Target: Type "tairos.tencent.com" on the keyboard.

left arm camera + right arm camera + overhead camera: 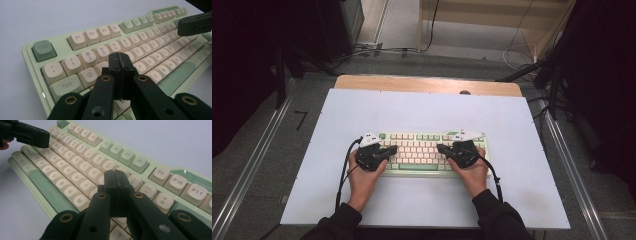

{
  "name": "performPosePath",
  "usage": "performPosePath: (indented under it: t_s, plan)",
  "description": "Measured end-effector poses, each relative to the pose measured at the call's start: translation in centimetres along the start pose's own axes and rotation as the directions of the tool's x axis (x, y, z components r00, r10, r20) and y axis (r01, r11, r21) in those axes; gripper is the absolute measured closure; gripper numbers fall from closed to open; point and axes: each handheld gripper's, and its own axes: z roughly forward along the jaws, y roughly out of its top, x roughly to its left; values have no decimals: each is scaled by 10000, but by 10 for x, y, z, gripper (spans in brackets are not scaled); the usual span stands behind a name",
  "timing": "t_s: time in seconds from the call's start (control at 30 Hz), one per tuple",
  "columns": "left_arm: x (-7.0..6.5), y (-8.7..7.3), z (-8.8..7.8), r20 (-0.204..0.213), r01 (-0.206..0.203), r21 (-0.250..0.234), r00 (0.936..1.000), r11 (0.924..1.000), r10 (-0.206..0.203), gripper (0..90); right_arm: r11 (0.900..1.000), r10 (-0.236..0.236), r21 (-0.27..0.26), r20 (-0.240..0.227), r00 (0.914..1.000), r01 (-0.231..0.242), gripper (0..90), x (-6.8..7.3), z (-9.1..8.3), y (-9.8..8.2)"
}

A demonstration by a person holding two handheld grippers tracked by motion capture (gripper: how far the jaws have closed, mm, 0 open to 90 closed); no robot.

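High view puts your keyboard [422, 152] near the front middle of the white tabletop [422, 107], a flat pale-green slab with rounded cream keycaps and green accent keys. Your left gripper [388, 150] and right gripper [441, 148] hover over its two ends, matte black jaws pressed together, holding nothing. Bare tabletop stretches wide all round.

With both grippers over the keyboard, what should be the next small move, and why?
Probably lower the left gripper slightly to press the key beneath its tip. Both it and the right gripper are shut, jaws pressed together like a single finger, poised just over the keyboard, so typing looks ready to begin.
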Motion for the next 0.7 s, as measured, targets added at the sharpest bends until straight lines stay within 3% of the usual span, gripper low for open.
performPosePath:
  t_s: [0.7]
  plan:
    - [1, 0, -1, -49, 32, -62, 10000, 10000, -32, 900, 9988, -149, 474, -162, 9998, 156, 876, 6, -7, -14]
